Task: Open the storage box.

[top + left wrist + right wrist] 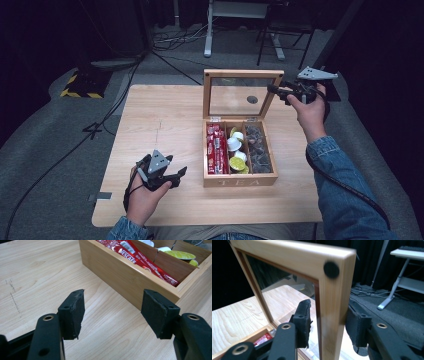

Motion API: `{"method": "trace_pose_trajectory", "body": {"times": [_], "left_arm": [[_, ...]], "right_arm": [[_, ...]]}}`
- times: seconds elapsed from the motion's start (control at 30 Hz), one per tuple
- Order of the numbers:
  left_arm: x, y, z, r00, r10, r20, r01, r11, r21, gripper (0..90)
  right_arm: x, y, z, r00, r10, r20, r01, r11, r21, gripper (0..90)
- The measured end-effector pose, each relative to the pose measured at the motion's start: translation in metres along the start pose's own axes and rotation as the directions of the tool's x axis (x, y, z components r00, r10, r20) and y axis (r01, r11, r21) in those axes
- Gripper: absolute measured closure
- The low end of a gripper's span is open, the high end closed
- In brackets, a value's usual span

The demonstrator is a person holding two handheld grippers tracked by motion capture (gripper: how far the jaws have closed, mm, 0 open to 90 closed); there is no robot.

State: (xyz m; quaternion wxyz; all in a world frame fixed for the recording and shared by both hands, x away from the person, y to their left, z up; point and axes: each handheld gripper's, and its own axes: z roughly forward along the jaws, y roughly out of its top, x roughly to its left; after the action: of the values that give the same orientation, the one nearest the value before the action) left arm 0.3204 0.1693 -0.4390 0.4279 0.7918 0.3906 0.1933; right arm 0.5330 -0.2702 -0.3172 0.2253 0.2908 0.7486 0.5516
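Holding the upright lid (332,290) of our tea box (240,181) mid-tabletop (165,115): right gripper (327,322) fingers straddle its frame edge, grip uncertain; left gripper (112,315) rests released, spare, beside the box.

Jaws: two black jaws of the left gripper (112,315) rise from the bottom edge, wide apart, nothing between them.
Table (37,272): pale wood, across the left and centre of the frame.
Box (130,277): wooden, upper right, its near corner just beyond the jaws.
Packets (140,257): red, lying in the box's nearest compartment.
Capsule (180,255): green-topped, far upper right.
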Motion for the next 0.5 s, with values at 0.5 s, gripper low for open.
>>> {"method": "trace_pose_trajectory", "body": {"times": [0.5], "left_arm": [[0.002,-0.002,0.002,0.9999,-0.009,0.005,0.009,0.9999,0.014,35.5]], "right_arm": [[-0.008,-0.017,0.031,0.9990,0.039,0.023,-0.040,0.998,0.052,37.8]]}}
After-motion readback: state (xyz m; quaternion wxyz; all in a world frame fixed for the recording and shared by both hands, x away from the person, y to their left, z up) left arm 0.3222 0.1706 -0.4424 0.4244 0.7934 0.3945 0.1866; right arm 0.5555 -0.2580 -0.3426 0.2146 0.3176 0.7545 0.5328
